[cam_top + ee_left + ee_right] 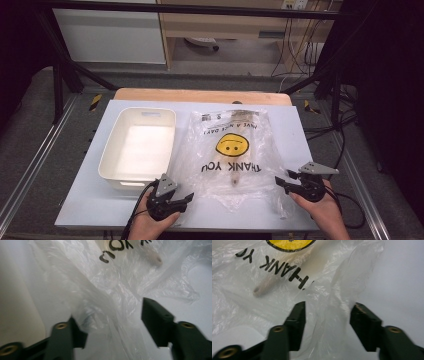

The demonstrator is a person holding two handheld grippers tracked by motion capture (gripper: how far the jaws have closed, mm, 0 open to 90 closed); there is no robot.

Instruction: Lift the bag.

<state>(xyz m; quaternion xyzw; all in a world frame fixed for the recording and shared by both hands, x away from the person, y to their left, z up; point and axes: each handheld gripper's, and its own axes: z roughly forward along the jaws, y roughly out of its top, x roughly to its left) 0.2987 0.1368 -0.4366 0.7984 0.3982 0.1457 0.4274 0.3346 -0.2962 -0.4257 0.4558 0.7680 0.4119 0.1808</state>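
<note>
Clear plastic bag with a yellow smiley and "THANK YOU" print lies flat on the white table, just right of the white bin. A pale wooden handle shows inside the bag. Left gripper sits at the bag's near-left corner, jaws apart, with crumpled film between them but not pinched. Right gripper sits at the near-right edge, jaws also apart, straddling a fold of film without clamping it.
</note>
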